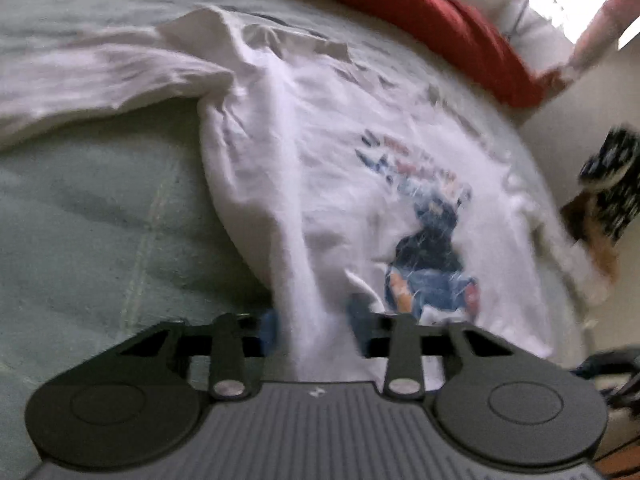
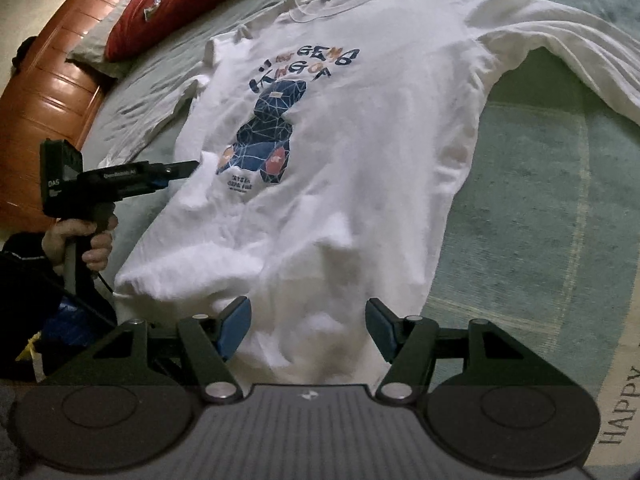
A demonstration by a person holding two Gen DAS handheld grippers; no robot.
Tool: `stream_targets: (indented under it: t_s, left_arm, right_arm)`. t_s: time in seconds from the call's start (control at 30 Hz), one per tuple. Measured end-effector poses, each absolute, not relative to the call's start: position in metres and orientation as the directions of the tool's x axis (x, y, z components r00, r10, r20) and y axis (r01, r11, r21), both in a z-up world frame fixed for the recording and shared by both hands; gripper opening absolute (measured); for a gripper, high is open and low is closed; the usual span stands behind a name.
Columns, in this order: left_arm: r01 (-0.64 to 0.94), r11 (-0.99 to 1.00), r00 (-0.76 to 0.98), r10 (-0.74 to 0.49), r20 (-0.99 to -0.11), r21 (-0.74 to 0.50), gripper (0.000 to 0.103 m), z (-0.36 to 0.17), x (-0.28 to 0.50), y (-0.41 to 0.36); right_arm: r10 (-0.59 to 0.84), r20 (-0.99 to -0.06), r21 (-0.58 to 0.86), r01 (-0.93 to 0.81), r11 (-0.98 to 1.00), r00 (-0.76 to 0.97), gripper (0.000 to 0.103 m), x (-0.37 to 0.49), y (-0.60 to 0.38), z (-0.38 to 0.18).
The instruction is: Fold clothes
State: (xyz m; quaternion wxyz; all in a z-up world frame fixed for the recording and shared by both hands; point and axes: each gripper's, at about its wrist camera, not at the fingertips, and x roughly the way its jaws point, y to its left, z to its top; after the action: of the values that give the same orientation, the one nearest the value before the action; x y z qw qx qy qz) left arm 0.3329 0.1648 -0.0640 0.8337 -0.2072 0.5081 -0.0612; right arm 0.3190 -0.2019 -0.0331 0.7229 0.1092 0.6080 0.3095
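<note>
A white long-sleeve shirt (image 2: 360, 152) with a blue bear print lies front up on the pale green bed sheet (image 2: 540, 220), its right sleeve (image 2: 560, 48) stretched out sideways. In the left wrist view, a raised ridge of the shirt (image 1: 304, 208) runs straight into my left gripper (image 1: 314, 324), whose blue pads (image 1: 358, 320) press on the cloth. The right wrist view shows the same left gripper (image 2: 188, 168) holding the shirt's side edge lifted beside the print. My right gripper (image 2: 308, 328) stands open at the hem, one blue pad either side of the cloth.
A red pillow (image 2: 180, 8) and an orange-brown headboard (image 2: 52, 80) lie beyond the collar. A person's hand (image 2: 88, 240) grips the left tool's handle at the bed's edge. Bare sheet with printed lettering (image 2: 624, 408) spreads to the right of the shirt.
</note>
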Motion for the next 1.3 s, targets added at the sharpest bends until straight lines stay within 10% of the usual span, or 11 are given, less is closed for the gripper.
stream_targets:
  t_s: [0.23, 1.03, 1.17, 1.3]
  left_arm:
    - [-0.309, 0.895, 0.511, -0.128, -0.85, -0.321, 0.022, -0.027, 0.301, 0.236]
    - [-0.257, 0.869, 0.341, -0.328, -0.881, -0.423, 0.031, -0.05, 0.273, 0.18]
    - [-0.257, 0.876, 0.334, -0.316, -0.888, -0.409, 0.031, -0.048, 0.272, 0.178]
    - [-0.255, 0.883, 0.322, -0.307, -0.895, -0.395, 0.035, -0.045, 0.268, 0.176]
  right_arm:
    - [0.58, -0.814, 0.54, -0.31, 0.782, 0.045, 0.068, 0.317, -0.208, -0.04]
    - [0.814, -0.57, 0.821, 0.107, 0.56, 0.114, 0.083, 0.276, -0.26, -0.12]
    - [0.743, -0.665, 0.747, 0.04, 0.664, 0.081, 0.011, 0.285, -0.263, -0.101]
    - [0.658, -0.751, 0.658, -0.032, 0.753, 0.057, 0.011, 0.294, -0.265, -0.083]
